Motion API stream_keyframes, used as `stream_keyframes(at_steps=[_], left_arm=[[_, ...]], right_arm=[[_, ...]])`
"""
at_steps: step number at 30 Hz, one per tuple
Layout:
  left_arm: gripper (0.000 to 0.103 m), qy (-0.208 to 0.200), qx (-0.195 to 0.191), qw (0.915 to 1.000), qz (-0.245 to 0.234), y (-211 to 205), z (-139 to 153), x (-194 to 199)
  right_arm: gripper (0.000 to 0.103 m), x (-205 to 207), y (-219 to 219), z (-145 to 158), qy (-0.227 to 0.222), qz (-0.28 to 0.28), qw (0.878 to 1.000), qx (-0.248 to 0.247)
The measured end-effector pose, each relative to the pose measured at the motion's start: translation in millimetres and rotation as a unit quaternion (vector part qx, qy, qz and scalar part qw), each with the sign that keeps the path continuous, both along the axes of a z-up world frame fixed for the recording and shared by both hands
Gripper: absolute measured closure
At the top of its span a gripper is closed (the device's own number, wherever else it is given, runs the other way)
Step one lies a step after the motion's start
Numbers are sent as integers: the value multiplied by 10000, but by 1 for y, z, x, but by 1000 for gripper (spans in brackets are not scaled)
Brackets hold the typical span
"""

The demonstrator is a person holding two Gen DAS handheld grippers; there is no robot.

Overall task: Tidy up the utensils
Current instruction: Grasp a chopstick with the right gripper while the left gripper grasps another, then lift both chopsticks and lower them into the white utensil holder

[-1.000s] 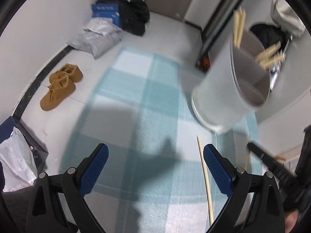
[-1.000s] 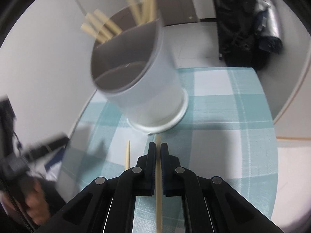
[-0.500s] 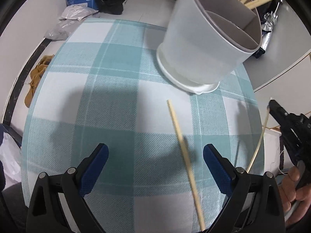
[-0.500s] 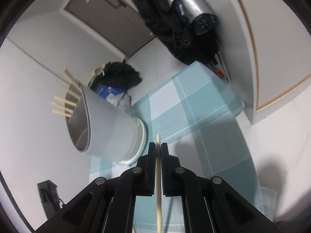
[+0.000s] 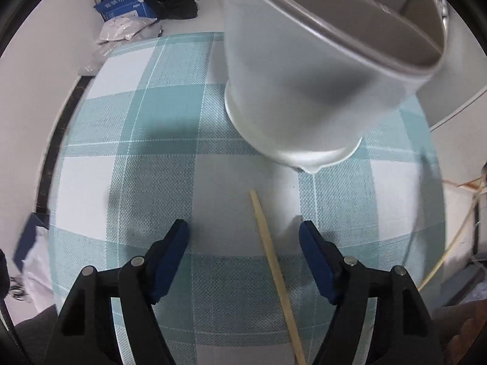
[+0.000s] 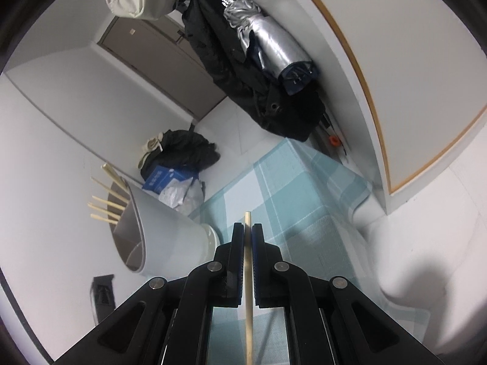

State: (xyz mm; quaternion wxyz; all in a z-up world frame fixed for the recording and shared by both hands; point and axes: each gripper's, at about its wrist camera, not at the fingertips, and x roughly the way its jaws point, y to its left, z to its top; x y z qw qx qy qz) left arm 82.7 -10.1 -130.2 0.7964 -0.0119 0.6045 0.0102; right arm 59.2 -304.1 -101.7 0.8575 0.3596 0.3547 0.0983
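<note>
blue box [image 5: 124,7], white print, too blurred to read

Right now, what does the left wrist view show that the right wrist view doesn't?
Only the left wrist view: the left gripper, open after closing partway, straddling a loose pale wooden chopstick lying on the cloth. Only the right wrist view: the right gripper shut on another wooden chopstick, chopsticks sticking out of the holder, and dark coats hanging on the wall. Both: the white round divided utensil holder and the teal checked tablecloth.
</note>
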Motion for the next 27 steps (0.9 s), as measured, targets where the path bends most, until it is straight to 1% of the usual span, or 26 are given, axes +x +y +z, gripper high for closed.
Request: stream_keyframes(at_steps=[1,2,4,5,6,7,8,9,11,13,15,17,18,21,23,25,27], left_arm=[[32,12,71,10000,47,-1,0,-1],[34,48,56,9999,134,-1,0,-1],[39,104,-29,9994,340,1,0,0],[47,86,-32,9993,362,-1,0,0],[58,60,-51,9993,364,-3,1,-1],[66,33,-69,9993,357,-4,2,-2],[85,16,-86,9994,345,-7,4,0],[99,24,-170,9993,330,-9,3,0],[101,-22,-272,9988,397,-10,2,-2],[101,-175,-329,9982,461,-10,0,-5],[102,-267,-365,9979,466,-10,-1,-9],[102,-332,-530,9971,435,-8,0,-14],[102,-394,-544,9969,416,-7,3,-17],[102,-727,-641,9948,312,-3,18,-22],[102,-977,-612,9932,182,-6,31,-26],[102,-1313,-703,9888,81,-4,47,-37],[102,-1577,-754,9846,11,-12,63,-52]], right_arm=[[99,1,0,0,-17,-13,10000,-9],[99,0,-2,1,-48,-49,10000,-21],[99,0,-6,3,-73,-70,9999,42],[99,0,-7,3,-77,-74,9999,69],[99,0,-9,3,-87,-83,9999,113],[99,0,-9,4,-90,-83,9998,132],[99,0,-10,4,-85,-73,9998,167],[99,0,-10,4,-85,-68,9998,193],[99,0,-10,4,-96,-57,9997,225],[99,-1,-10,6,-119,-45,9997,223],[99,-3,-9,7,-150,-27,9997,183],[99,-6,-9,9,-178,-6,9997,180],[99,-7,-8,10,-187,18,9996,189],[99,-12,-3,13,-255,121,9995,102],[99,-17,1,16,-303,210,9993,14],[99,-24,5,19,-395,297,9988,-56],[99,-29,8,23,-473,375,9981,-122]])
